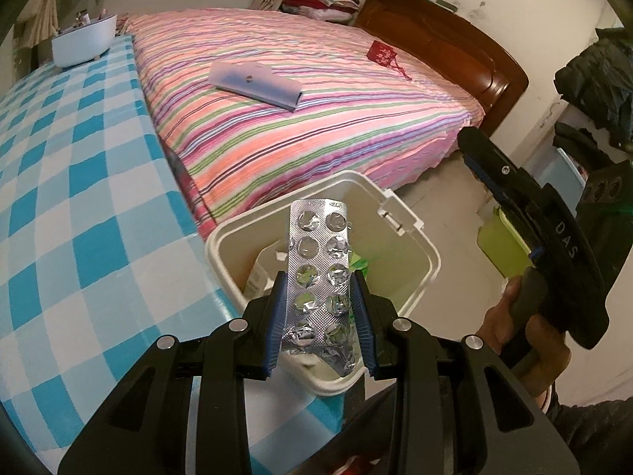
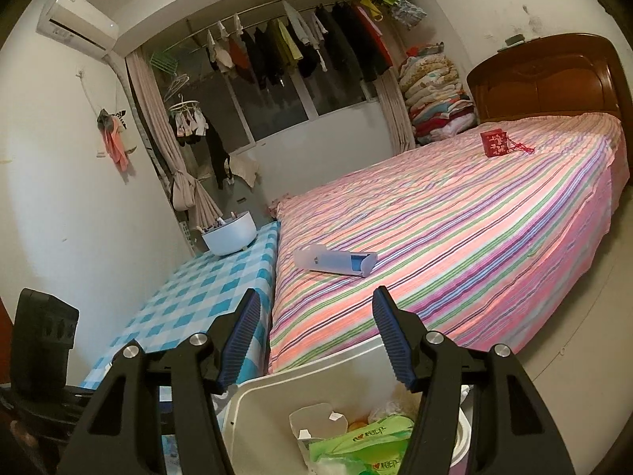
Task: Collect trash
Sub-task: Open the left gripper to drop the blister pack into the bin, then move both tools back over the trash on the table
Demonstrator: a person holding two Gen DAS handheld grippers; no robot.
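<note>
**Empty pill sheet held over the white bin**

A big bed point(image 2: 455, 237) with a pink striped cover fills most of the room. It has a brown wooden headboard point(image 2: 546, 79). A long pale blue case point(image 2: 334, 260) lies on the bed, and a small red bag point(image 2: 494, 143) lies near the headboard. A pile of folded blankets point(image 2: 435, 91) stands in the corner. Clothes hang on a rail point(image 2: 296, 43) by the window.

Right beside the bed is a table with a blue and white checked cloth point(image 1: 79, 217). A round white bowl point(image 1: 83, 41) sits at its far end. A white bin point(image 1: 425, 251) sits at the near corner of the table. Inside it are a green packet point(image 2: 368, 441) and a white carton point(image 2: 312, 423).

The left gripper point(image 1: 321, 304) pinches a silver pill sheet point(image 1: 322, 269) between its blue pads. The sheet stands up above the open bin. Its pockets look popped.

The right gripper point(image 2: 316, 340) has its jaws spread apart with nothing between them. It hangs over the bin's edge. A hand point(image 1: 510, 328) holds its handle.
</note>
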